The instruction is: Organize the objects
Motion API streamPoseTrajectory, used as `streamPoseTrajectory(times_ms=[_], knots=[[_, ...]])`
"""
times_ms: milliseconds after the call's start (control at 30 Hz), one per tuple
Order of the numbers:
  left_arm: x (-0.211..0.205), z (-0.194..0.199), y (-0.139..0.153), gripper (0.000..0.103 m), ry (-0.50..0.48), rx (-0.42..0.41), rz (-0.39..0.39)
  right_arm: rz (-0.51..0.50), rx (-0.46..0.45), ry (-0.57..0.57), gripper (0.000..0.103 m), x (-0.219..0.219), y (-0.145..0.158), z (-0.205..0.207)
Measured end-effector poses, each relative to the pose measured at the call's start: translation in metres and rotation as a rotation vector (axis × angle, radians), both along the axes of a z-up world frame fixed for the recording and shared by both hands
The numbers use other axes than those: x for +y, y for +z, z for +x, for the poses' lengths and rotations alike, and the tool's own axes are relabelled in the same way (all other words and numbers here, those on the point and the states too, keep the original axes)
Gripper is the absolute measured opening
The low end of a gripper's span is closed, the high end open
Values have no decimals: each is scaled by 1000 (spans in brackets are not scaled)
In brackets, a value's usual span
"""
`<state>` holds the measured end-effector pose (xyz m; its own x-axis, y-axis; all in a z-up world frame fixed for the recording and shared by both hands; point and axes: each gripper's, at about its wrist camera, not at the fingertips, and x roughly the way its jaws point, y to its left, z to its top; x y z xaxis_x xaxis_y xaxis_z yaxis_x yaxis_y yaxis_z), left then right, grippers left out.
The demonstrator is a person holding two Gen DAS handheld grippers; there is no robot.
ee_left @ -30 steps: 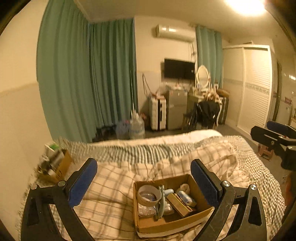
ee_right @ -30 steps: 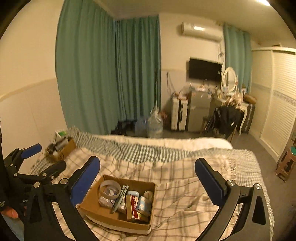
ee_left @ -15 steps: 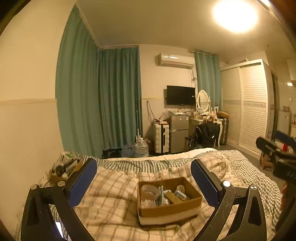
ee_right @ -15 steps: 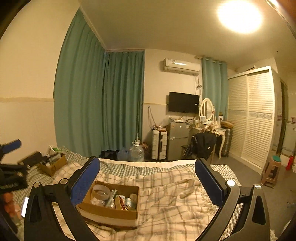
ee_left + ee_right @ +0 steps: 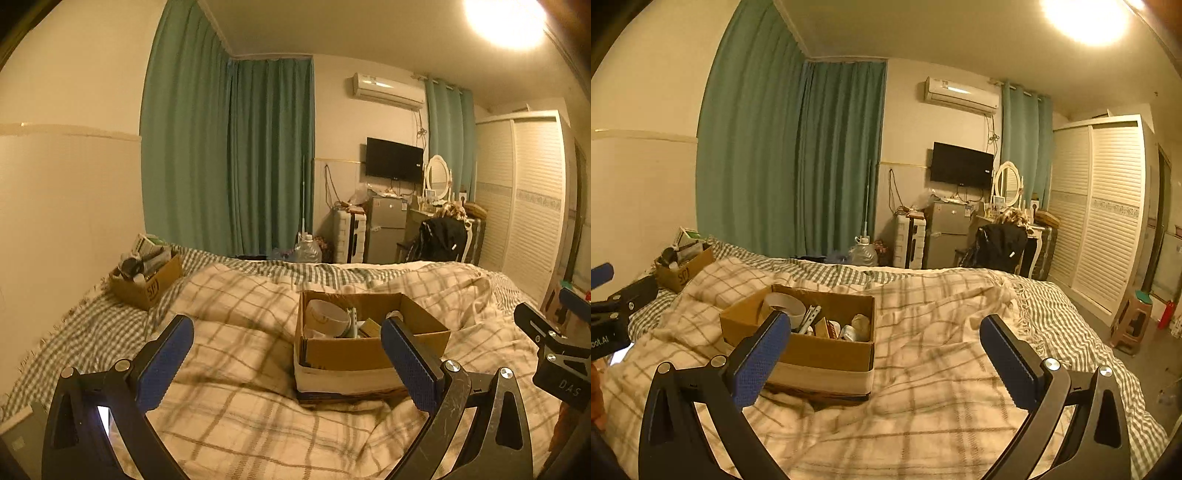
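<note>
Two tools are under my control, and both have their jaws spread wide with nothing between the blue pads. I have the left tool point(image 5: 286, 360) held low over the plaid blanket point(image 5: 240, 369) on the bed, its right finger overlapping the near right corner of the open cardboard box point(image 5: 347, 354) in that view; whether it touches the box I cannot tell. I have the right tool point(image 5: 884, 354) over the same blanket, with the box point(image 5: 820, 354) just behind its left finger. The box rests on the blanket and holds a roll of tape point(image 5: 785, 306) at its left end, a pale clip-like item point(image 5: 809, 317) beside it, and several small packets I cannot identify. A second cardboard box point(image 5: 147, 280), filled with bottles and tubes, sits at the far left edge of the bed, well apart from the first. Each tool appears at the edge of the other's view.
</note>
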<state>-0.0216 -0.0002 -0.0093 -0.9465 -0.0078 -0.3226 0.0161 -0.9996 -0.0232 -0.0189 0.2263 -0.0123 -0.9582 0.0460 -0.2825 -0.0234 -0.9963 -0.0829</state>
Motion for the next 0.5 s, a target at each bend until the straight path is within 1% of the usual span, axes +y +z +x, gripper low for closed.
streamPoseTrajectory(times_ms=[133, 367, 500], knots=[[0, 1, -6, 103, -6, -20, 5, 5, -6, -6, 103, 0, -3, -4], [6, 2, -9, 103, -18, -37, -28, 2, -4, -19, 103, 0, 3, -2], [7, 1, -11, 103, -23, -46, -26, -3, -6, -19, 103, 0, 4, -2]])
